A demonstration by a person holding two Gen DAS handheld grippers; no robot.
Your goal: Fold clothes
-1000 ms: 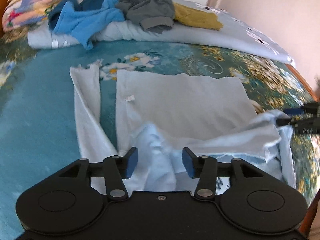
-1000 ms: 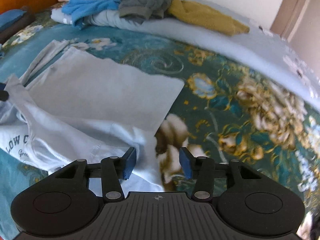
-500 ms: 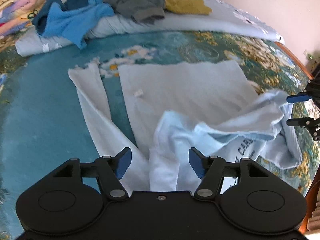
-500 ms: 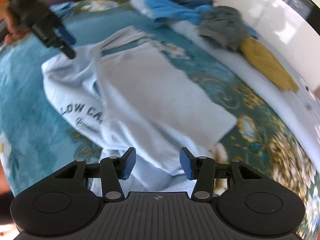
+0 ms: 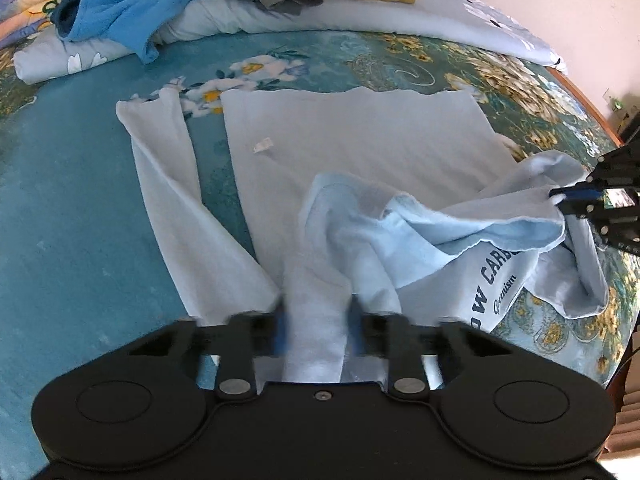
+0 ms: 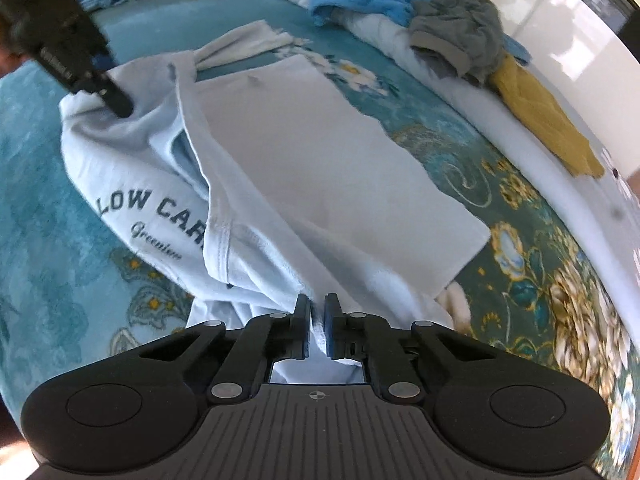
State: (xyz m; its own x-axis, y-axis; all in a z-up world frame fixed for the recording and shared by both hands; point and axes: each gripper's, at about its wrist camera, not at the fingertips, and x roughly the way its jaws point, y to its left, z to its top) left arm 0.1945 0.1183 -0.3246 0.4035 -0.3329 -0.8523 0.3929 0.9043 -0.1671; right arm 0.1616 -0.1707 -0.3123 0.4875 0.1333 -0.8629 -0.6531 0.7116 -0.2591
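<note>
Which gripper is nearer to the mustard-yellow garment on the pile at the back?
Right. The right gripper, shut on the light blue shirt, sits on the bed side where the yellow garment lies; the left gripper grips the shirt's opposite end.

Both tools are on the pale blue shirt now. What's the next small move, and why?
Probably lift both corners together and carry them toward the far hem. The left tool and right tool have just closed on the shirt, whose near half lies bunched over the flat part, so raising it should pull the wrinkles out before folding.
</note>
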